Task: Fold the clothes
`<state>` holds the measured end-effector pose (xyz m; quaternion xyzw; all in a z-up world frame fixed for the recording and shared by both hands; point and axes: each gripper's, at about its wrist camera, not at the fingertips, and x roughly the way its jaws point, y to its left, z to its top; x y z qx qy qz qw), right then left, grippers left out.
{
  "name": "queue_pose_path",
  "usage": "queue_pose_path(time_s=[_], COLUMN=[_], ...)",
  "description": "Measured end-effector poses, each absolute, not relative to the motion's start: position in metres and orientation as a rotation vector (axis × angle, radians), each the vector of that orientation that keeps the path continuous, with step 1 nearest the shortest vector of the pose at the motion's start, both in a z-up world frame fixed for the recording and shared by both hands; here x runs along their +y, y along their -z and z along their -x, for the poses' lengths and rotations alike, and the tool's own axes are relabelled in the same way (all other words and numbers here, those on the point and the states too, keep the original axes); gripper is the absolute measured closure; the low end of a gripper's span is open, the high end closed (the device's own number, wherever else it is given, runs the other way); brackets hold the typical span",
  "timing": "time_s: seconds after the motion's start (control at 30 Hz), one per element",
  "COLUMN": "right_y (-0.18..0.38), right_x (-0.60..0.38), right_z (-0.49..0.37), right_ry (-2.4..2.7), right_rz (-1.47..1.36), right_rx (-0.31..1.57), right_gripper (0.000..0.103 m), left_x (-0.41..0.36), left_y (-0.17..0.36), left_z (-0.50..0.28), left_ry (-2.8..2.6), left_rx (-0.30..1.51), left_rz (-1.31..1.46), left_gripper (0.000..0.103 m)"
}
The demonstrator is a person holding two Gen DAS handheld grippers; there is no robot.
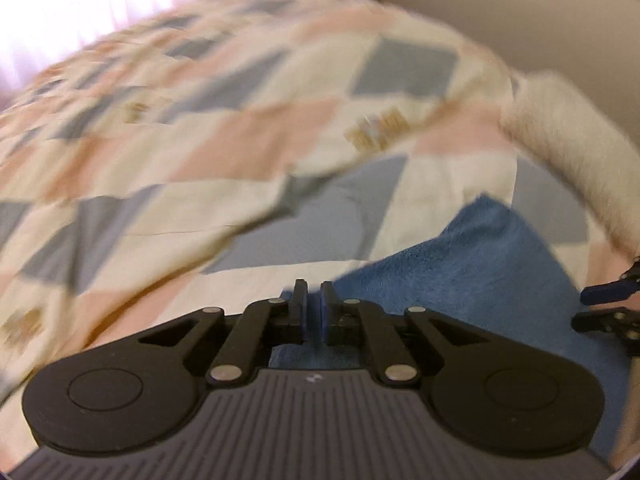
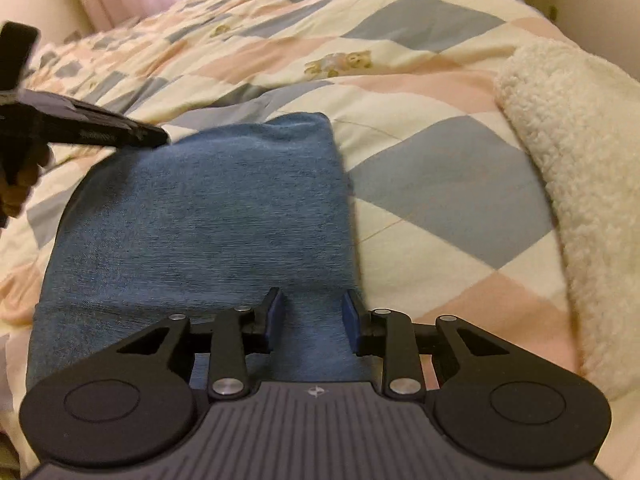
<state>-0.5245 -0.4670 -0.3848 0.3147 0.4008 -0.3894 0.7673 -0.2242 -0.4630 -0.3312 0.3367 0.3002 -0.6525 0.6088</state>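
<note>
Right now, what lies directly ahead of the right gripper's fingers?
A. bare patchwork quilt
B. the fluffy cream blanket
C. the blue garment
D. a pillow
C: in the right wrist view the right gripper points over the blue garment, whose cloth shows between its parted fingers; the fluffy cream blanket lies off to the side on the patchwork quilt.

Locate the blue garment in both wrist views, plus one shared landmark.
Left wrist: blue garment lower right, beyond the gripper's fingertips.
Right wrist: blue garment centre-left, running under the gripper.
Shared landmark: cream fleece blanket, at the right edge in both.
</note>
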Motion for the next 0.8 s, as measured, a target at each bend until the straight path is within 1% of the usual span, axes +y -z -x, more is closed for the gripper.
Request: queue_pose_path(time_s=[0.1,0.17,0.2,0.23,0.27,0.37,0.4,0.43,0.5,0.57,0.63,0.7,0.8], right_y=[0.368,0.353,0.347,0.342,0.339,0.333,0.331,0.33,0.327,0.322,0.316,0.313,0.319], right_x=[-0.467,-0.465,-0.464,-0.464,-0.465,-0.476,-0.482,-0.489,-0.504,-0.519,-0.533,-0.545,-0.556], right_z=[0.533,0.537,0.537,0.536,0.532,0.518,0.51,0.502,0.481,0.448,0.415,0.372,0.313], right_ry=[0.858,0.818,0.79,0.751,0.717,0.605,0.565,0.532,0.44,0.318,0.19,0.066,-0.052], right_rz=[-0.647,-0.645,-0.65,-0.656,-0.666,-0.709,-0.72,-0.725,-0.707,-0.634,-0.552,-0.458,-0.384], right_rx=[0.887,0.849,0.831,0.822,0.821,0.822,0.824,0.825,0.841,0.877,0.912,0.956,1.014], right_gripper=[0.07,0.07,0.069,0.065,0.063,0.061,0.057,0.053,0.05,0.049,0.039,0.033,0.031], left_x=[-0.409,-0.371,-0.351,-0.333,-0.316,-0.277,-0.267,-0.262,-0.255,-0.251,-0.249,-0.244,-0.243], left_y=[0.304,0.3,0.301,0.305,0.309,0.329,0.337,0.345,0.358,0.367,0.377,0.387,0.395], left_z=[0.217,0.22,0.222,0.224,0.226,0.237,0.24,0.242,0.24,0.237,0.232,0.232,0.235], left_ry=[1.417,1.379,1.359,1.34,1.32,1.265,1.246,1.227,1.221,1.216,1.199,1.184,1.186], left_rx=[0.717,0.821,0.888,0.97,1.051,1.239,1.29,1.325,1.384,1.412,1.442,1.484,1.507], left_rz=[-0.731,-0.683,-0.644,-0.586,-0.526,-0.371,-0.325,-0.29,-0.184,-0.087,-0.013,0.069,0.136], left_gripper=[0.096,0.096,0.094,0.088,0.081,0.076,0.076,0.075,0.07,0.052,0.047,0.044,0.043])
